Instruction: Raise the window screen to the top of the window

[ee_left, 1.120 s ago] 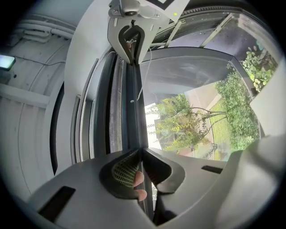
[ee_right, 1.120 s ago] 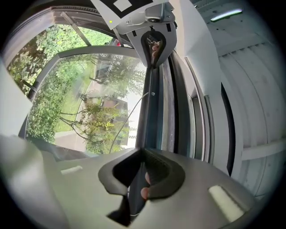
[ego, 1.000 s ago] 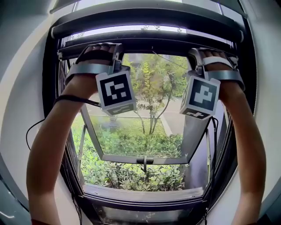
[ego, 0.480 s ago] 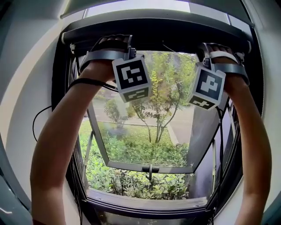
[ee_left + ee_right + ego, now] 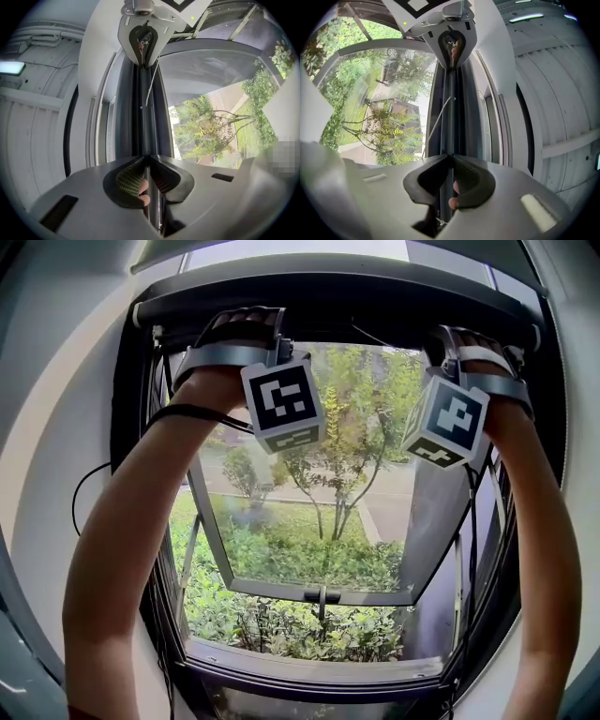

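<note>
Screen bar [image 5: 366, 326] sits at the top of the window [image 5: 309, 671], its long axis level, running left to right. It should feel light but stiff and may jam if tilted, so hold it near both ends. Your left tool [image 5: 150, 157] is clamped on it. Your right tool [image 5: 451, 157] is closing, with the bar between its jaws.

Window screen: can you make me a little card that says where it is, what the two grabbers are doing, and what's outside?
screen bar: high up, close under the top of the window
left gripper: fingers pinched on the bar's thin edge
right gripper: fingers closing on the same bar, further along
glass pane: tilted open outward
outside: trees and green bushes
</note>
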A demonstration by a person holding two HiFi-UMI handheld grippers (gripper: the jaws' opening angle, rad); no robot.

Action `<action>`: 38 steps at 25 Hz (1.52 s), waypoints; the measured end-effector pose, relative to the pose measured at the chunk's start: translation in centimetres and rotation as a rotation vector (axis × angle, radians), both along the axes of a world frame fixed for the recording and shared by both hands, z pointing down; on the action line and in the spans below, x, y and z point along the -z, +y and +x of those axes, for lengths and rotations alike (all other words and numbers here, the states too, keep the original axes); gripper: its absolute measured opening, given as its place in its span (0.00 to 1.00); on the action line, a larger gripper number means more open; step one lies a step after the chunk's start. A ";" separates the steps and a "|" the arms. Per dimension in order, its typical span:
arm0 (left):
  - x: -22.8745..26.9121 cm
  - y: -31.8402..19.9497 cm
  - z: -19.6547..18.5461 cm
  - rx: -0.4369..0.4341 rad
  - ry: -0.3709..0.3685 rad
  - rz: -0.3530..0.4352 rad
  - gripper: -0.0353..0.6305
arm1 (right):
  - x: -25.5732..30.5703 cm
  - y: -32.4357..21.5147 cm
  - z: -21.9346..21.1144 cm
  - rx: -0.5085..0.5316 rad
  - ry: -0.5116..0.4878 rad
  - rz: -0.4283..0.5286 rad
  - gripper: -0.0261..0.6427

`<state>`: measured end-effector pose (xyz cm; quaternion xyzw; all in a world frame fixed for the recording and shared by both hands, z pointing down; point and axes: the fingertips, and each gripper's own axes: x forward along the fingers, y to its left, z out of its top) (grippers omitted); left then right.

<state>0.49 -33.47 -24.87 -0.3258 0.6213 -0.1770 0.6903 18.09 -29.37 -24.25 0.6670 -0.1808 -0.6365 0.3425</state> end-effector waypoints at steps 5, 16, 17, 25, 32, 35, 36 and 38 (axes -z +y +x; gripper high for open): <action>-0.9 0.3 0.1 -0.022 0.004 0.007 0.15 | -0.7 0.5 -0.8 0.036 -0.005 -0.006 0.17; -5.1 0.3 0.1 -0.159 0.031 -0.039 0.20 | -4.0 1.5 -1.4 0.136 0.001 0.023 0.19; -5.5 0.4 0.0 -0.160 0.032 -0.038 0.20 | -4.4 1.6 -1.4 0.144 -0.002 0.022 0.19; -10.4 1.2 0.3 -0.223 0.027 -0.091 0.20 | -9.7 1.8 -1.1 0.231 -0.027 0.012 0.20; -15.4 0.9 0.3 -0.294 0.057 -0.130 0.20 | -15.2 0.8 -0.7 0.283 -0.075 -0.035 0.21; -17.8 0.4 0.3 -0.313 0.073 -0.151 0.20 | -17.4 0.4 -0.5 0.300 -0.098 -0.055 0.21; -18.8 0.1 0.5 -0.316 0.075 -0.164 0.20 | -18.2 0.3 -0.4 0.306 -0.107 -0.063 0.21; -20.9 -0.4 0.8 -0.319 0.073 -0.195 0.20 | -20.0 -0.1 -0.4 0.313 -0.119 -0.081 0.21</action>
